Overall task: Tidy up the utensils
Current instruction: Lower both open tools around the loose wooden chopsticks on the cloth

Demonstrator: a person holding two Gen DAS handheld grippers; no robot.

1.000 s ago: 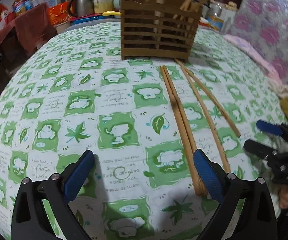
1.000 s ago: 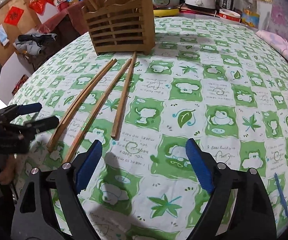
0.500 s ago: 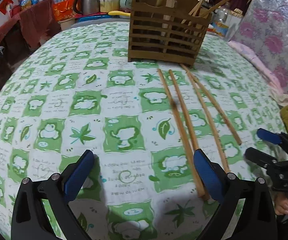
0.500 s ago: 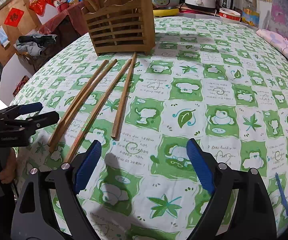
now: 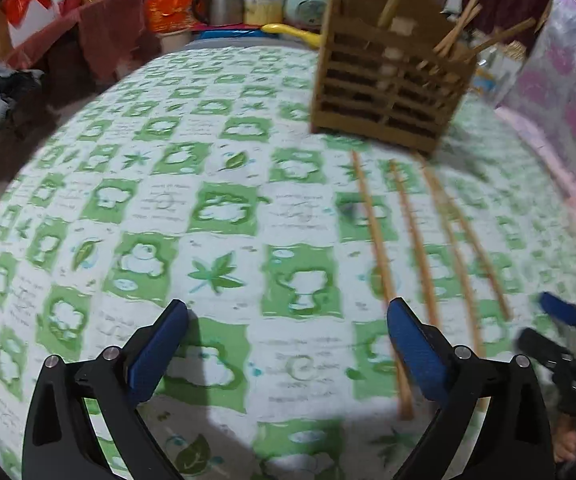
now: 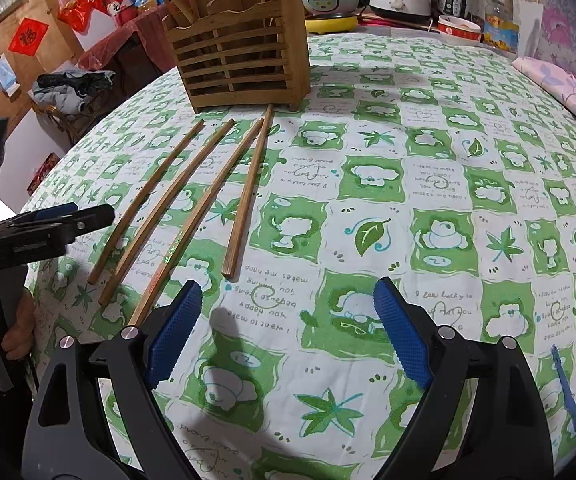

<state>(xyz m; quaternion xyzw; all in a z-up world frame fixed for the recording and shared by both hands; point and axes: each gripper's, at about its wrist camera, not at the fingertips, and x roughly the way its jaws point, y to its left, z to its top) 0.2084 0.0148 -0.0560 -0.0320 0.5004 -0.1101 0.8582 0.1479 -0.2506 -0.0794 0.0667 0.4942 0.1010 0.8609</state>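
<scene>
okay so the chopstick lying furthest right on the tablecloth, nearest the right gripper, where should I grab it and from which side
Grip that chopstick near its close, thicker end, coming straight down from above with the right gripper and the jaws set across its width. It lies flat on the tablecloth, so only its narrow sides are reachable. The near end is splayed clear of the next chopstick, while the far tips crowd together by the wooden holder.

The tablecloth is white with a check of green squares; the squares carry white cartoon figures, green leaves and small dark writing. The four chopsticks at 11 o'clock are light brown. The holder at 12 o'clock is the same brown wood. The pads are blue with a fine ribbed texture, on black arms.
</scene>
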